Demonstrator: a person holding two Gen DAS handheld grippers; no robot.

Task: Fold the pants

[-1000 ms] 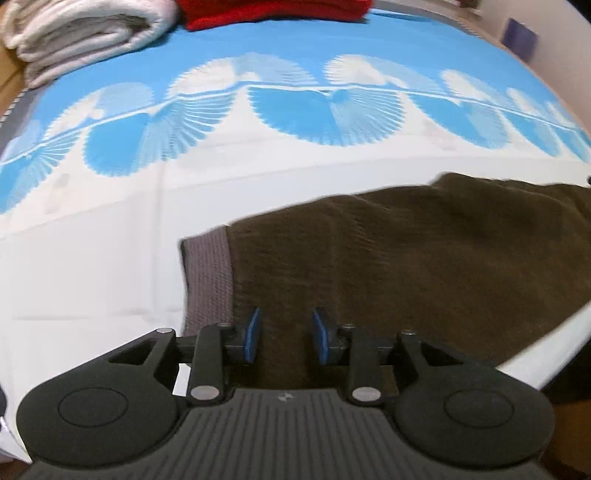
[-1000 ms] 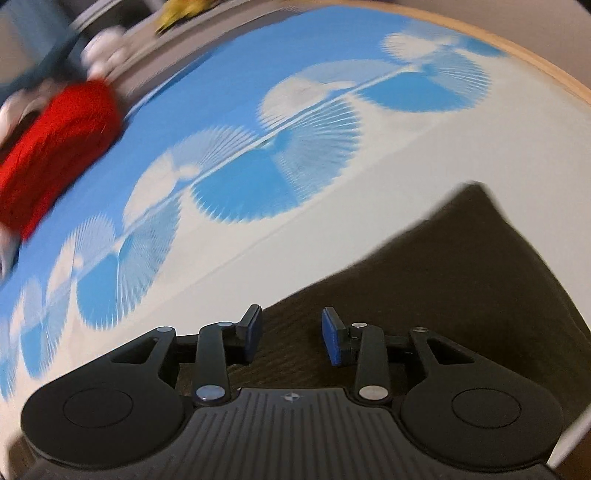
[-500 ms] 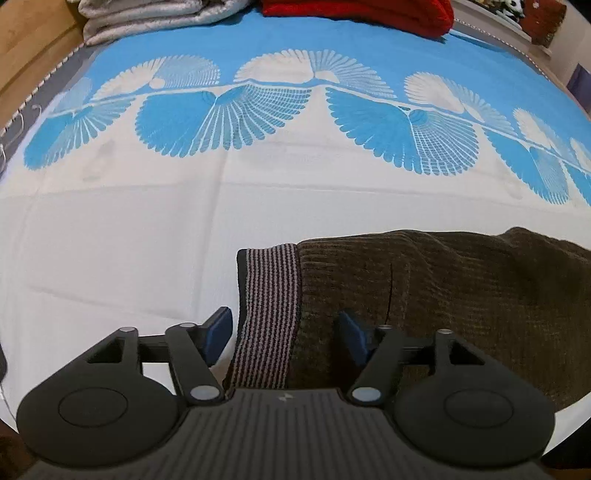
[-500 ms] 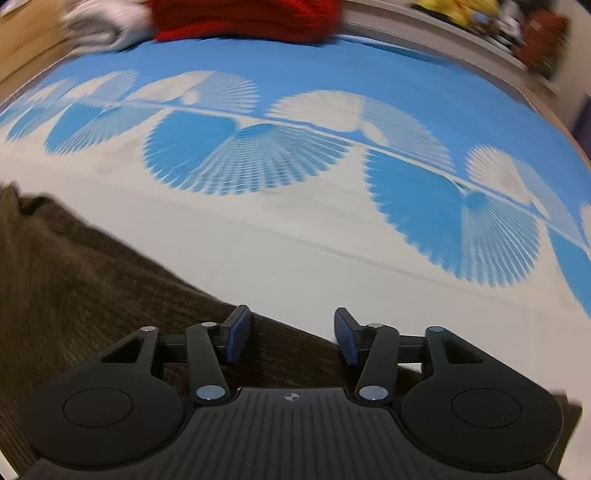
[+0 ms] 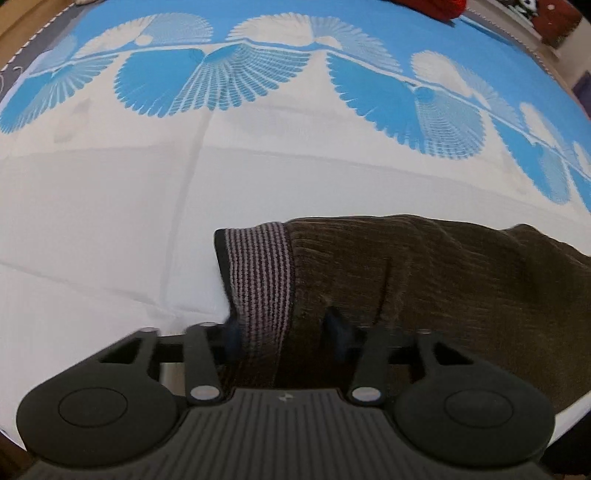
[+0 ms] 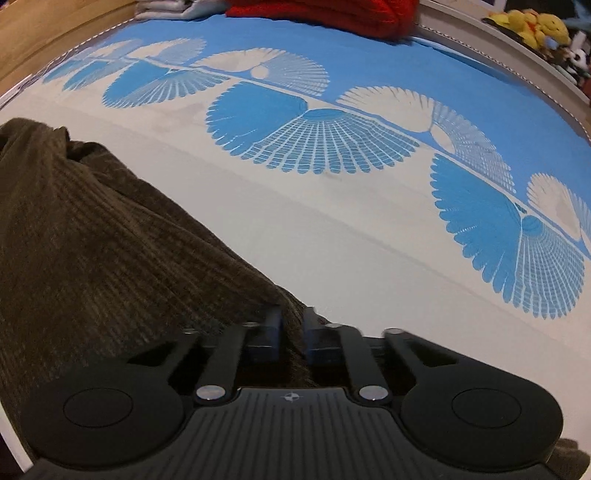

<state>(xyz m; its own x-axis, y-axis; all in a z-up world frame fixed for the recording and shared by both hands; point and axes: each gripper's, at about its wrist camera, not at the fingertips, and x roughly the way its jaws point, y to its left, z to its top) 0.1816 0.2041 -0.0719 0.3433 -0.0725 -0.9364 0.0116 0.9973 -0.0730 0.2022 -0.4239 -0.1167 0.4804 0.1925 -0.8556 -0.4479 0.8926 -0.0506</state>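
Observation:
Dark brown corduroy pants (image 5: 443,280) lie on a bed with a white and blue fan-pattern sheet (image 5: 110,221). Their striped grey waistband (image 5: 258,273) points left in the left wrist view. My left gripper (image 5: 282,332) straddles the waistband edge, its jaws blurred and partly closed with the fabric between them. In the right wrist view the pants (image 6: 92,240) stretch away to the left. My right gripper (image 6: 291,332) has its blue pads (image 6: 266,336) nearly together, pinching a ridge of the brown fabric at its near edge.
A red folded blanket (image 6: 325,14) and grey-white folded laundry (image 6: 166,7) lie at the far end of the bed. Plush toys (image 6: 532,22) sit on a ledge at the far right. A wooden bed frame (image 6: 55,40) runs along the far left.
Both grippers have narrowed around the pants: the left jaws moved in on the waistband, the right jaws closed onto the fabric edge. Both views shifted slightly forward.

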